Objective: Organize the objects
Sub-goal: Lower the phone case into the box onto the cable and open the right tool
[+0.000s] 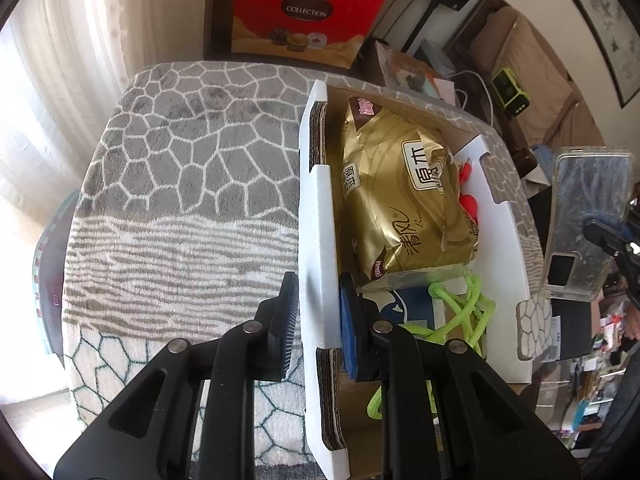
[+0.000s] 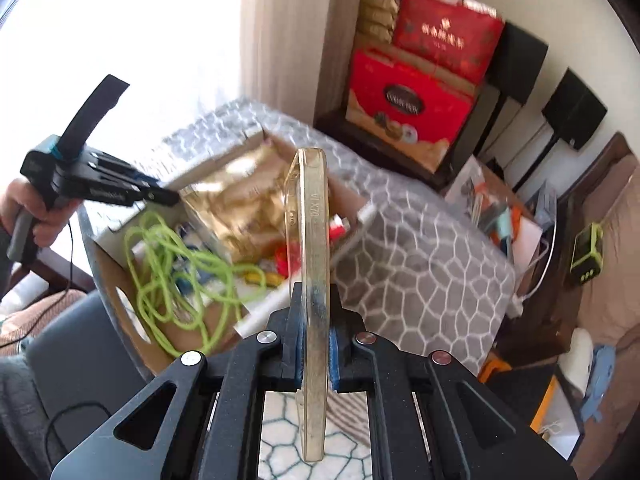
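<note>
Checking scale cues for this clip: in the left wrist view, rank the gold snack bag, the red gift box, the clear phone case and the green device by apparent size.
1. gold snack bag
2. red gift box
3. clear phone case, held close to the camera, so its rank is unsure
4. green device, far back and clearly smallest

phone case (image 2: 314, 264): clear, yellowed | edge-on, upright | cardboard box (image 1: 318, 200): open, holds gold packet (image 1: 400, 192), green cord (image 1: 460, 312)
</note>
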Available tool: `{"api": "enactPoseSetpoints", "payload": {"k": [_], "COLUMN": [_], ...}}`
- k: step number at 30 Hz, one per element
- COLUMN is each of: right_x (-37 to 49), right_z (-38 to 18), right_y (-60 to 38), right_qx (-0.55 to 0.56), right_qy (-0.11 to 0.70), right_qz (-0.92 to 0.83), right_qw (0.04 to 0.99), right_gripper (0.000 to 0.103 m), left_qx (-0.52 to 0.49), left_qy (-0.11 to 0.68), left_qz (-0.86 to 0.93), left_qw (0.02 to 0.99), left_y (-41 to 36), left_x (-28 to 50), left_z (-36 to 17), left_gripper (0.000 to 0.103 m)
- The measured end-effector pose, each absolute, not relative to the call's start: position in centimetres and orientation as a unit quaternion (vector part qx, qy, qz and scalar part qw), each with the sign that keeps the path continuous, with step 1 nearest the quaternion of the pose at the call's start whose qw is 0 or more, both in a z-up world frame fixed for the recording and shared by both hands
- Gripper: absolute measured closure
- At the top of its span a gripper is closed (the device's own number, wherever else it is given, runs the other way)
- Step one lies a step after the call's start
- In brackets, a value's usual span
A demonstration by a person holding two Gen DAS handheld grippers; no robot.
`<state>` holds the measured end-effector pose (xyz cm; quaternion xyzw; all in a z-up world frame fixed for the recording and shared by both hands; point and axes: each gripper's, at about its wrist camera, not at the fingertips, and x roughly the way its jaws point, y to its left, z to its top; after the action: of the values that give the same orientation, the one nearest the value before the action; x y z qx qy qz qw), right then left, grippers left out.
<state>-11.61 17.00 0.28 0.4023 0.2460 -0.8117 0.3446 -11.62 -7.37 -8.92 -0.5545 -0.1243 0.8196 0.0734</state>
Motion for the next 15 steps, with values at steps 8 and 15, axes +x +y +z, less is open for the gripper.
{"api": "enactPoseSetpoints", "payload": {"k": [8, 15], "right_x": [-9.2, -8.2], "right_z": [1.7, -1.2], "right_y": [10.6, 6.1], "right_qx": [0.358, 0.334], "right_qy": [0.305, 0.393], "right_qz": [-0.8, -0.785], "right_qw": [0.372, 0.343], "right_gripper": [0.096, 0.096], "left_qx": [-0.547, -0.546], "left_qy": [-0.129, -0.138], "left_qz": [0.824, 0.823], "left_qw": [0.072, 0.076], "left_y": [-8.2, -8.7], "left_x": [-11.1, -10.8], "left_z": [-7.8, -7.8], "left_gripper": [0.082, 0.079]}}
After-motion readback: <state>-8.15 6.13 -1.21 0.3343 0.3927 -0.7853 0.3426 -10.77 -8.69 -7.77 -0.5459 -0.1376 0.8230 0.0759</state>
